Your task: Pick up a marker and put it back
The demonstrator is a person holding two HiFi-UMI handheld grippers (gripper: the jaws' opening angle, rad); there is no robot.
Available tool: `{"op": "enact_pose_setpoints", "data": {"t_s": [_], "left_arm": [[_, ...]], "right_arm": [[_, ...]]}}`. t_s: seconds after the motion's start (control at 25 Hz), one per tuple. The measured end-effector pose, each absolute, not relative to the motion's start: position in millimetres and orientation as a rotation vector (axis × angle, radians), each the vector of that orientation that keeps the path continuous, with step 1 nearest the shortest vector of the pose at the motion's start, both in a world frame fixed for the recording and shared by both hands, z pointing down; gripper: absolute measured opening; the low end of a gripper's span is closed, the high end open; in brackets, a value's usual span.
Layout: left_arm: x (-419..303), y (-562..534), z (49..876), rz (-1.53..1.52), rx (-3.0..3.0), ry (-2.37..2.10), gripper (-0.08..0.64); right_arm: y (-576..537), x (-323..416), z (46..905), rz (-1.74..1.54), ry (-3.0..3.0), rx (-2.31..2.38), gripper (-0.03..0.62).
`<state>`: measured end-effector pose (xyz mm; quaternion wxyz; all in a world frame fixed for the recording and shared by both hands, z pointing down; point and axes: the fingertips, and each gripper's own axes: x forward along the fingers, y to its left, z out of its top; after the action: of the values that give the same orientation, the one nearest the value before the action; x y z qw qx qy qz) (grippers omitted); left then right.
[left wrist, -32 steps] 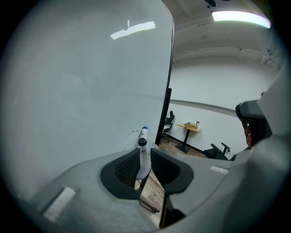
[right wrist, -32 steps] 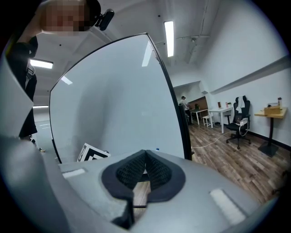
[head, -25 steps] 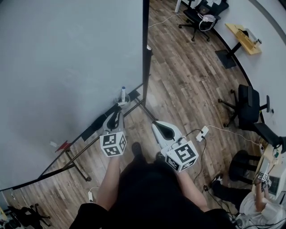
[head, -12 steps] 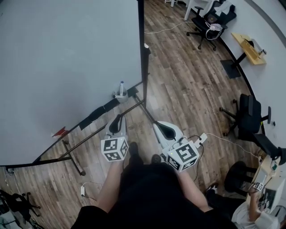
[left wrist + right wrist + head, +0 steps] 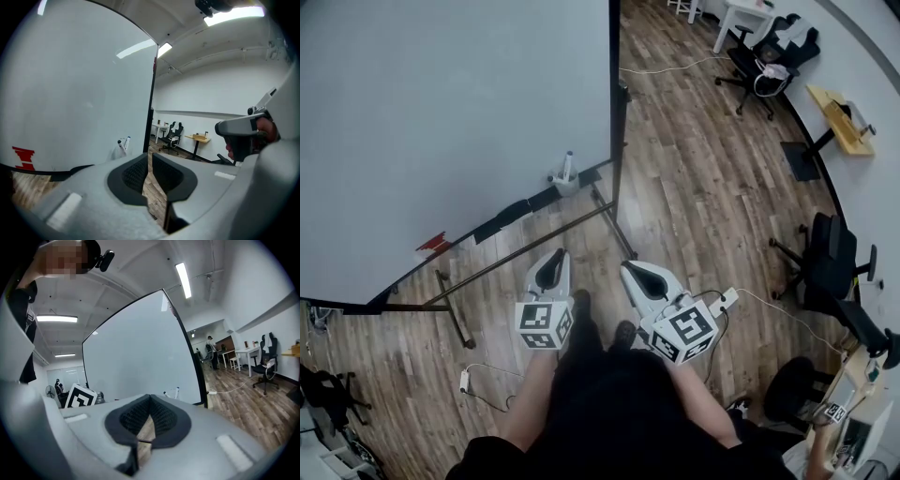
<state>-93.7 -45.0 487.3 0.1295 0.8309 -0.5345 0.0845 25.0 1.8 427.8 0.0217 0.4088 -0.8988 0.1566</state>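
A: What changed over the last second?

B: Both pairs of tongs sit lower in the head view and further back from the whiteboard point(image 5: 459, 122). The marker point(image 5: 569, 161) is now well apart from them. It stands upright in a small cup point(image 5: 563, 180) at the whiteboard's lower right corner, by the black frame edge.

A: Tongs state?

B: Left tongs point(image 5: 552, 259) have their pads pressed together with nothing between them. Right tongs point(image 5: 630, 269) are the same, closed and empty.

A: Meaning for the task?

B: No grasp is under way. My guess is either the marker is already back or the approach hasn't begun, and I can't tell which.

A: Materials?

B: The whiteboard is smooth and glossy, and it shows ceiling-light reflections in the left gripper view. The marker is a slim white cylinder with a dark cap. The tongs have grey moulded shells with black ribbed pads. The floor point(image 5: 694, 187) below the whiteboard is wood plank.
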Motion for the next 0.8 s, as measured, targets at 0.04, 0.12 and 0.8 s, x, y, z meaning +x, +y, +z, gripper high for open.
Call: {"op": "enact_pose_setpoints", "data": {"t_s": [0.04, 0.12, 0.8], "left_arm": [[-92.4, -38.1, 485.2, 0.241, 2.415, -1.556, 0.035], [-88.2, -24.0, 481.0, 0.238, 2.42, -1.553, 0.034], [-62.0, 40.9, 431.0, 0.134, 2.46, -1.608, 0.012]], "right_arm": [[6.7, 25.8, 428.6, 0.478, -2.787, 1.258, 0.003], [16.7, 27.2, 429.7, 0.448, -2.793, 1.236, 0.003], [54.4, 41.2, 415.7, 0.261, -2.836, 1.119, 0.003]]}}
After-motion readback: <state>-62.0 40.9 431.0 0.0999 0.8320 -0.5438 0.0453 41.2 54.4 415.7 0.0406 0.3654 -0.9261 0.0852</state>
